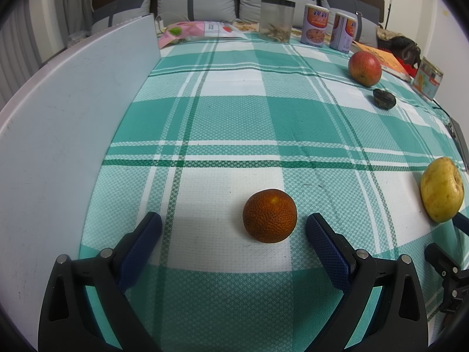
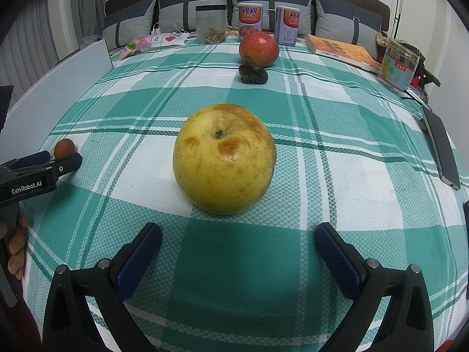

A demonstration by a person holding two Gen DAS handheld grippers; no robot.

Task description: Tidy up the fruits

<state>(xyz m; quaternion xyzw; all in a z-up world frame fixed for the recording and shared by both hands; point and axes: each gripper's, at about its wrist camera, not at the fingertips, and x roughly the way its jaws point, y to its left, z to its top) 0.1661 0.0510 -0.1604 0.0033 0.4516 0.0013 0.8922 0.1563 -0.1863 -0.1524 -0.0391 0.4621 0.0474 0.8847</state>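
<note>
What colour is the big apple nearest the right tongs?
Yellow with brown patches near the stem; the apple shows best in the right wrist view.

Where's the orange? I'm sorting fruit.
In the left wrist view the orange sits on the checked cloth just ahead of the open left tool, left of the yellow apple.

A home living room: grey sofa cushions line the wall ahead, beyond a table under a green checked tablecloth, curtains left.

I see green plaid cloth on desk | far edge: clear jar, two cans, pink packet | right side: orange book, labelled tin, phone | grey cushions behind
</note>
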